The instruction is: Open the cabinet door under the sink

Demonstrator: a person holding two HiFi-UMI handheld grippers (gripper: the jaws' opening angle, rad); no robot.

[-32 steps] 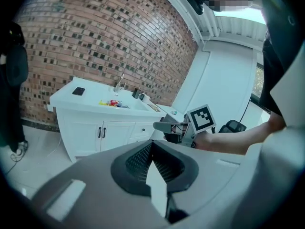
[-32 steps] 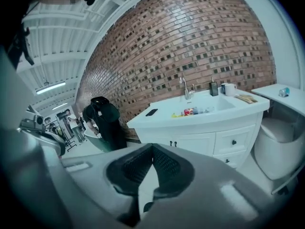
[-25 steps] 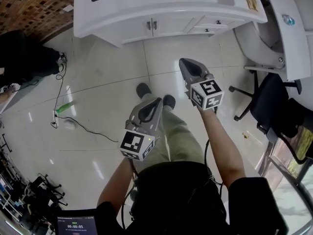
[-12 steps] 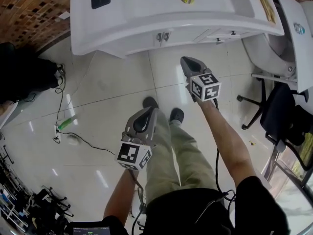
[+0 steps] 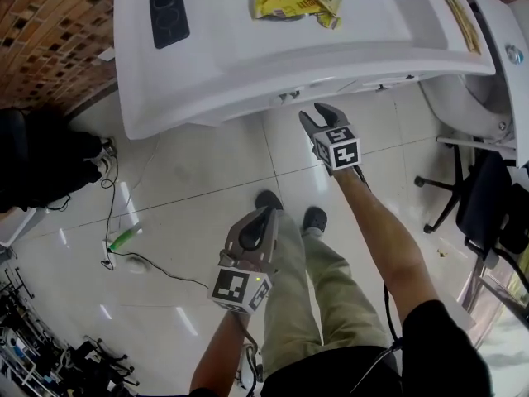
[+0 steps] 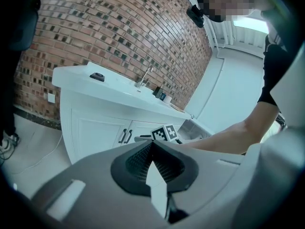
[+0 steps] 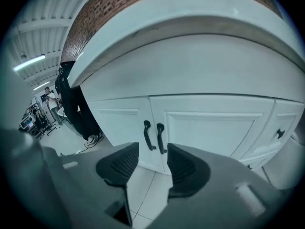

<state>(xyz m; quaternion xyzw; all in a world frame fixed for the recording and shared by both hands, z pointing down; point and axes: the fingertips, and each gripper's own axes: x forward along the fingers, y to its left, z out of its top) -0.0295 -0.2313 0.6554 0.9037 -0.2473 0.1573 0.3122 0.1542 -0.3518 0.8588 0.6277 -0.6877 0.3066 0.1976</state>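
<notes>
The white cabinet (image 7: 200, 123) under the sink counter has two doors that meet at a pair of black vertical handles (image 7: 160, 138), both doors closed. My right gripper (image 7: 152, 163) points at these handles from a short way off. Its jaws are opening, with nothing between them and only floor tile in the gap. From the head view the right gripper (image 5: 318, 116) hangs just below the counter's front edge. My left gripper (image 5: 266, 215) stays lower and further back, over the person's leg, shut on nothing. The left gripper view shows its closed pads (image 6: 153, 151) and the same cabinet handles (image 6: 126, 136) beyond.
Snack packets (image 5: 289, 0) and a black panel (image 5: 168, 15) lie on the white counter (image 5: 372, 40). A cable with a power strip (image 5: 124, 240) runs over the tiled floor at the left. A black office chair (image 5: 488, 197) stands at the right. A brick wall backs the counter.
Both grippers have dropped lower and come nearer the cabinet. The right gripper's jaws, closed before, now stand apart. The left gripper stays shut.
</notes>
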